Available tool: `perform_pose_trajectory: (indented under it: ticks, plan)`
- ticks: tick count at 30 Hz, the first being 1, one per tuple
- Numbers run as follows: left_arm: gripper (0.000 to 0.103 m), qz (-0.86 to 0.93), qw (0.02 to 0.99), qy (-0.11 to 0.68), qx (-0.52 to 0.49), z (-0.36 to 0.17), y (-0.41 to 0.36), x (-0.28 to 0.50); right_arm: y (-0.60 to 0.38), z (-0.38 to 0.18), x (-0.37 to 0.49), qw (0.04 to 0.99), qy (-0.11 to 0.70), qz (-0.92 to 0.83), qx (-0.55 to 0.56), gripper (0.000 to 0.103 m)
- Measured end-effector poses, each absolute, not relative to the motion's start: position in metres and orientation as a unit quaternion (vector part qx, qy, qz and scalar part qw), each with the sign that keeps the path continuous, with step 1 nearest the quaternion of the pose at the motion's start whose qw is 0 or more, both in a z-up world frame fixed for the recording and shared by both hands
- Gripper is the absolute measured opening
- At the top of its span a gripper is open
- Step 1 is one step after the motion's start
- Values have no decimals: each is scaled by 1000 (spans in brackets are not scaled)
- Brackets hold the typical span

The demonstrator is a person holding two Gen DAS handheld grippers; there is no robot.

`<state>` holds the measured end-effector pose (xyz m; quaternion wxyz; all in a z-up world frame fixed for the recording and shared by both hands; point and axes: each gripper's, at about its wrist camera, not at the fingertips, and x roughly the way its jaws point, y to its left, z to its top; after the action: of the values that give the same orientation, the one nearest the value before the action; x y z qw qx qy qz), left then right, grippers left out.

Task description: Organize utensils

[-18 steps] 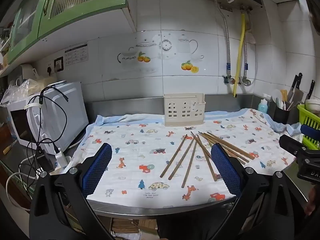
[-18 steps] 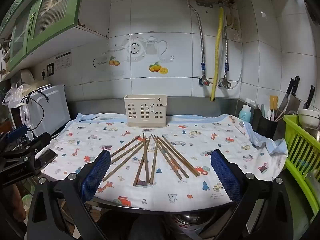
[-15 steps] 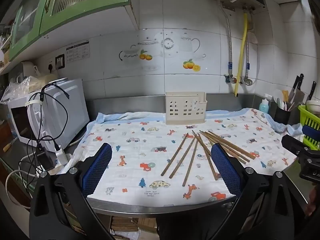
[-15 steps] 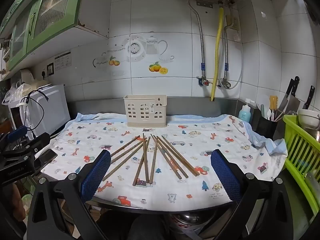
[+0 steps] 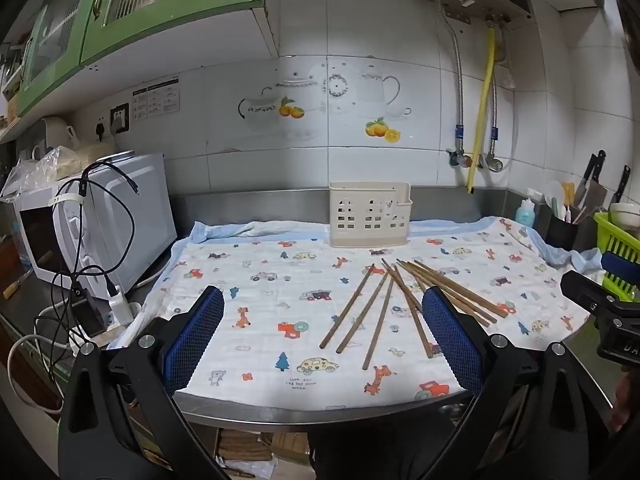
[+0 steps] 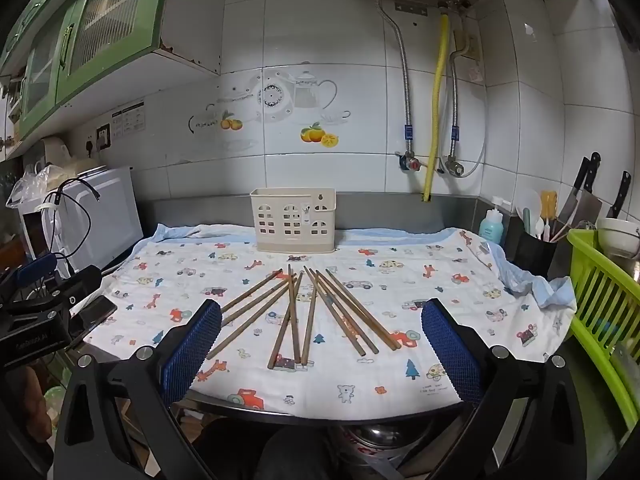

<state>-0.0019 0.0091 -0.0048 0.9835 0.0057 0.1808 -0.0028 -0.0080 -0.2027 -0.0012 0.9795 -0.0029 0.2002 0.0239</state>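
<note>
Several brown chopsticks (image 5: 404,300) lie fanned out on a cartoon-print cloth (image 5: 260,280); they also show in the right wrist view (image 6: 308,312). A cream slotted utensil holder (image 5: 370,215) stands upright behind them near the wall, also in the right wrist view (image 6: 294,226). My left gripper (image 5: 324,344) is open and empty, held over the counter's front edge, short of the chopsticks. My right gripper (image 6: 320,348) is open and empty, also at the front edge, with the chopsticks ahead between its fingers.
A white microwave (image 5: 96,232) with cables stands at the left. A green dish rack (image 6: 600,312), knives (image 6: 588,192) and a black utensil cup (image 6: 534,252) stand at the right. A phone (image 6: 94,312) lies at the cloth's left edge.
The left gripper's view has shifted slightly, with the scene sliding a little right and down. The right gripper has barely moved. Both stay open and the chopsticks lie as before.
</note>
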Motion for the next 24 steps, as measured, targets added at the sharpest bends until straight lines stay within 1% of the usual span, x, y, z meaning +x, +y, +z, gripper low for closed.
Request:
perform_pose_trajectory:
  ticks: [24]
  plan:
    - [98,-4,984,180,3,-7,6,-1,-199,-4,-6,979,204,27,-5,97]
